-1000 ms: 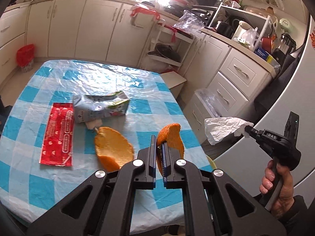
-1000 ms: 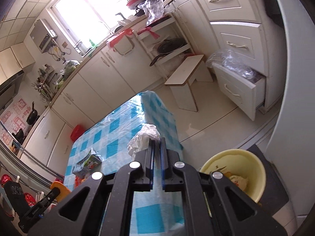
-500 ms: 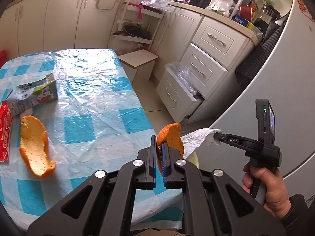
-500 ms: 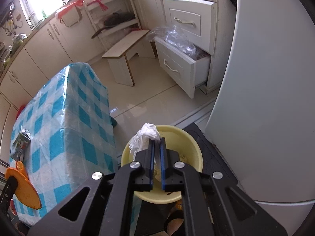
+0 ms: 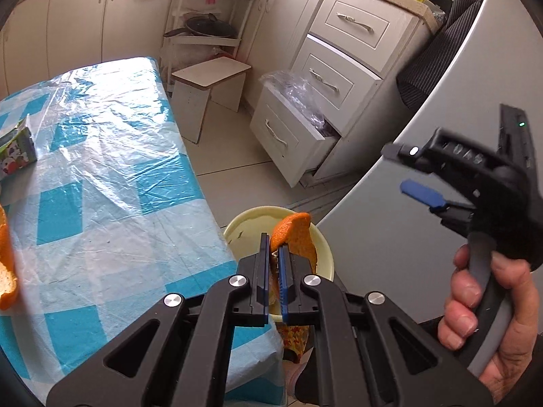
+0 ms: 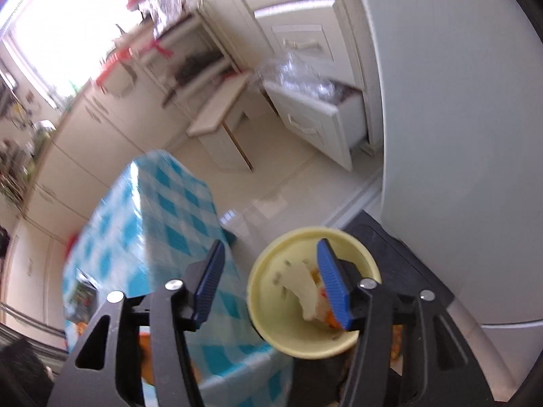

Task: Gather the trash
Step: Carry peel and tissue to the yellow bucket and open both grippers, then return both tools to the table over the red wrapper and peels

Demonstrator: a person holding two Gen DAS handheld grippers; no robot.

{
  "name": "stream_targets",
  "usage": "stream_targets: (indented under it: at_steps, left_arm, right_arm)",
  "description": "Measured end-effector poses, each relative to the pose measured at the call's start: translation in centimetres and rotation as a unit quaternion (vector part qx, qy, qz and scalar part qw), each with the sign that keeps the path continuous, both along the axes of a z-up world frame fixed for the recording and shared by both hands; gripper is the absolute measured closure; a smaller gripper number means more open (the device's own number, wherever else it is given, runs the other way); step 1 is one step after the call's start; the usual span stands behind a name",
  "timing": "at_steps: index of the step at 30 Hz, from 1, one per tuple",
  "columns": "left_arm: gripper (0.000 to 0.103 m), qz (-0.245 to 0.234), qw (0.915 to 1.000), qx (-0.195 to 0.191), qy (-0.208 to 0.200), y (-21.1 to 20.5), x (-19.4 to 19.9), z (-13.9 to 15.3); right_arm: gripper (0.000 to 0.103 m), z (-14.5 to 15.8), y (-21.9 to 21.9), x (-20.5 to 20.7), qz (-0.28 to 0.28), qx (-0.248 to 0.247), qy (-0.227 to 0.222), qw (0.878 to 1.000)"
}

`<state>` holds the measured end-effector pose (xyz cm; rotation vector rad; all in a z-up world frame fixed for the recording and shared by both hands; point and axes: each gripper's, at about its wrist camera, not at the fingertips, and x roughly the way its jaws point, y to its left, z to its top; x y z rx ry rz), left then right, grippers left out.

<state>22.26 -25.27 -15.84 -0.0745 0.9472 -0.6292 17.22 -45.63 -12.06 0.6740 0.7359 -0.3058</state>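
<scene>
Orange peel point(image 5: 293, 237) is clamped between the blue-padded jaws of the left tool point(image 5: 274, 264), held over the pale yellow bin point(image 5: 320, 247) that stands on the floor just beside the worktop point(image 5: 101, 176); the tool's black frame hides the near half of the bin and the lower part of the peel. The right tool point(image 6: 271, 281) is spread wide, nothing between its pads — in the left wrist view it appears off to the right, blurred, gripped by the person's hand point(image 5: 482, 308). Inside the bin point(image 6: 264, 291) lies crumpled white tissue point(image 6: 302, 291) with orange scraps behind it, partly covered by the right-hand pad. A second piece of orange peel point(image 5: 6, 264) lies on the blue-checked worktop, cut off by the picture's left edge, and a small drink carton point(image 5: 17, 149) farther back is also only half in view. The right wrist view is motion-blurred — the far cabinets are hard to make out.
</scene>
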Motion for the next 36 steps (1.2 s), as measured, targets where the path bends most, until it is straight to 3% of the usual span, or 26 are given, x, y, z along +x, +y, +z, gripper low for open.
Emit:
stream_targets:
  at_steps: [4, 9, 12, 14, 15, 19, 24, 31, 36]
  left_arm:
    - [0.098, -0.011, 0.9998, 0.010, 0.010, -2.8, 0.8, -1.3]
    - [0.098, -0.020, 0.9986, 0.030, 0.039, -6.4, 2.2, -3.6]
    - [0.087, -0.025, 0.9973, 0.036, 0.058, -7.9, 2.6, -4.7]
    - [0.062, -0.023, 0.9974, 0.038, 0.057, -8.3, 2.6, -4.7]
    - [0.056, -0.021, 0.9977, 0.036, 0.053, -8.1, 2.6, -4.6]
    - [0.052, -0.030, 0.9979, 0.035, 0.045, -7.6, 2.2, -3.9]
    - [0.043, -0.003, 0.9996, 0.028, 0.006, -4.1, 0.9, -1.2]
    - [0.029, 0.073, 0.9969, 0.004, -0.028, 4.9, -1.3, 3.0]
    - [0.029, 0.118, 0.9921, -0.003, -0.042, 10.7, -2.4, 4.6]
  right_arm:
    - [0.037, 2.1, -0.7, -1.5, -0.035, -0.015, -0.060, 0.997]
    - [0.037, 2.3, -1.9, -1.7, -0.053, 0.000, -0.077, 0.996]
    - [0.037, 2.1, -2.3, -1.5, -0.057, 0.008, -0.075, 0.995]
    - [0.037, 2.1, -2.5, -1.4, -0.057, 0.011, -0.077, 0.995]
    - [0.037, 2.1, -2.4, -1.3, -0.056, 0.010, -0.077, 0.995]
    - [0.037, 2.1, -2.0, -0.9, -0.046, 0.007, -0.075, 0.996]
    - [0.036, 2.6, -1.5, -1.2, -0.050, -0.004, -0.090, 0.995]
    - [0.035, 2.9, 0.7, 0.3, -0.021, -0.019, -0.087, 0.996]
    - [0.034, 3.3, 3.3, 1.6, 0.013, -0.038, -0.088, 0.995]
